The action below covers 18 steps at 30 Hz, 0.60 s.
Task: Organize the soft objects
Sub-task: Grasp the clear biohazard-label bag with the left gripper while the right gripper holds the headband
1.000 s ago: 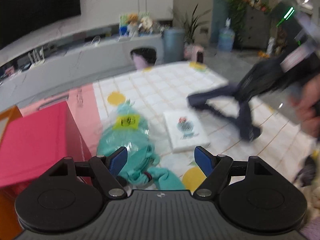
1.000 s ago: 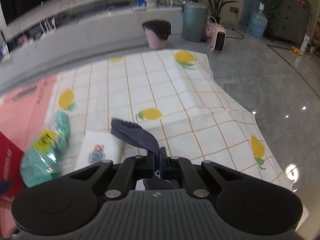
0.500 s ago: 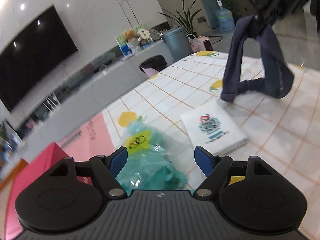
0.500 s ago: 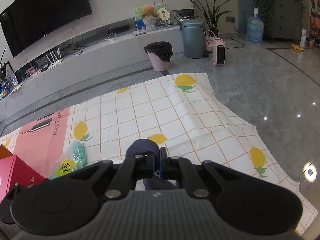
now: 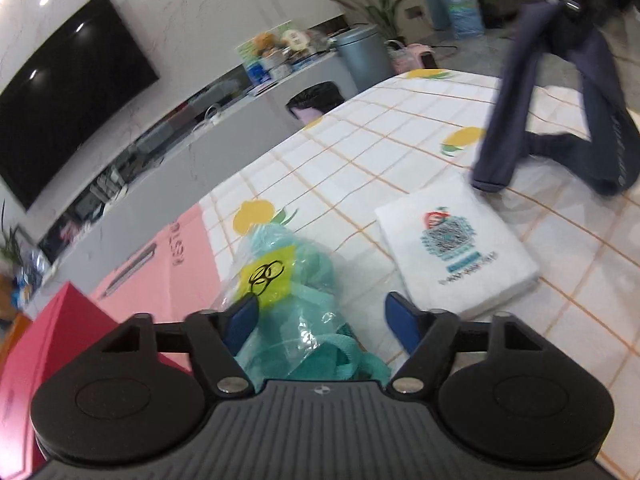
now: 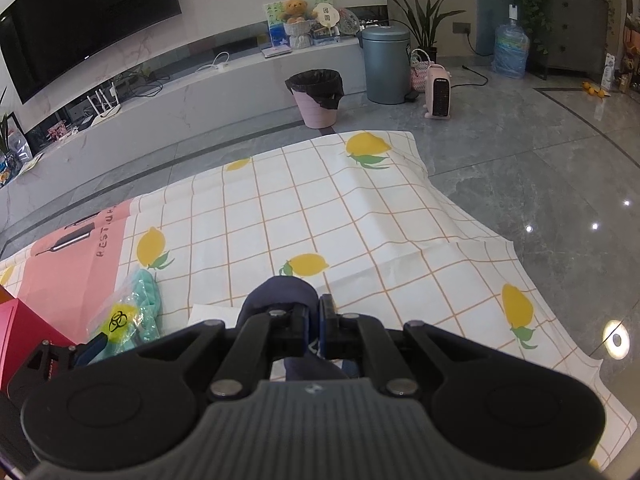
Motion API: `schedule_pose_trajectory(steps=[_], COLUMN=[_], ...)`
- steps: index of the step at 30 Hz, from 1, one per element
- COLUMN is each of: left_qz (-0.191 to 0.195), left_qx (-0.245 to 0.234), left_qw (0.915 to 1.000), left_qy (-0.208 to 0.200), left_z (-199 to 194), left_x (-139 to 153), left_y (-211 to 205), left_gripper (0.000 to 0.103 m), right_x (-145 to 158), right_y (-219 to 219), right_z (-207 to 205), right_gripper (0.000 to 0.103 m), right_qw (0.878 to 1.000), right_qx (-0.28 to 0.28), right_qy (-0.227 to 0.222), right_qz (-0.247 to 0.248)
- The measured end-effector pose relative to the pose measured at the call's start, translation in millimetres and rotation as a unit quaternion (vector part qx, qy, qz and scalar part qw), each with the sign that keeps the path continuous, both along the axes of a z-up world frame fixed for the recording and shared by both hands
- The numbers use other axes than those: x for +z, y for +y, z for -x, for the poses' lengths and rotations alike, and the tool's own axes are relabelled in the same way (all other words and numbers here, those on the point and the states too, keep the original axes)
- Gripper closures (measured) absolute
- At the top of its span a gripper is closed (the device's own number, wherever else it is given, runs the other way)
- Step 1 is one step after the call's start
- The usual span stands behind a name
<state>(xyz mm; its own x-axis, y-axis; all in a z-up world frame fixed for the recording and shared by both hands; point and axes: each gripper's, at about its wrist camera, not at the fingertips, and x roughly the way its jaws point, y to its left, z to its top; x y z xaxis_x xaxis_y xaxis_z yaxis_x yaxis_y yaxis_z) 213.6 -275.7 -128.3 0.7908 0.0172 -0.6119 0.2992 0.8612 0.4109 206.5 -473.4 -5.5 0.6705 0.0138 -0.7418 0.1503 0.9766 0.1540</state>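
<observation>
Open left tongs point(image 5: 322, 318) above teal bag point(image 5: 290, 280)

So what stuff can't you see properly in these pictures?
- Dark blue garment: blurred in the left wrist view, its top cut off by the picture's edge; in the right wrist view the right gripper covers most of it.
- Teal item in the plastic bag: the left gripper body hides its near end.
- White folded cloth: its printed words are too small to read.
- Red box: cut off at the left edge.
</observation>
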Motion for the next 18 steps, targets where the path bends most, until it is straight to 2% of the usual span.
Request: schedule_pose_trajectory(steps=[2,5,9,13,18], left_qz=[0.025,0.063,0.08,0.102,0.157], left_qx=[0.024,0.026,0.025,0.003,-0.008], left_qw=[0.9994,0.9976,0.9965,0.9947,0.9876], left_qy=[0.006,0.013,-0.007,-0.016,-0.009], left_z=[-4,-2,9,24,42], left_x=[3,10,21,38,65], left_y=[8,16,22,28,44], left_gripper=[0.051,0.064,0.076,0.089,0.094], right_x=[-1,-2,-4,-4,1], right_y=[1,3,6,5,2], right_z=[-1,-1,-2,-3,1], right_gripper=[0.101,0.101,0.101,0.101,0.101], right_qw=[1.0,1.0,1.0,1.0,1.0], right_qx=[0.001,0.005,0.012,0.019,0.015], right_qy=[0.001,0.005,0.008,0.007,0.0], right_qz=[0.002,0.007,0.013,0.006,0.007])
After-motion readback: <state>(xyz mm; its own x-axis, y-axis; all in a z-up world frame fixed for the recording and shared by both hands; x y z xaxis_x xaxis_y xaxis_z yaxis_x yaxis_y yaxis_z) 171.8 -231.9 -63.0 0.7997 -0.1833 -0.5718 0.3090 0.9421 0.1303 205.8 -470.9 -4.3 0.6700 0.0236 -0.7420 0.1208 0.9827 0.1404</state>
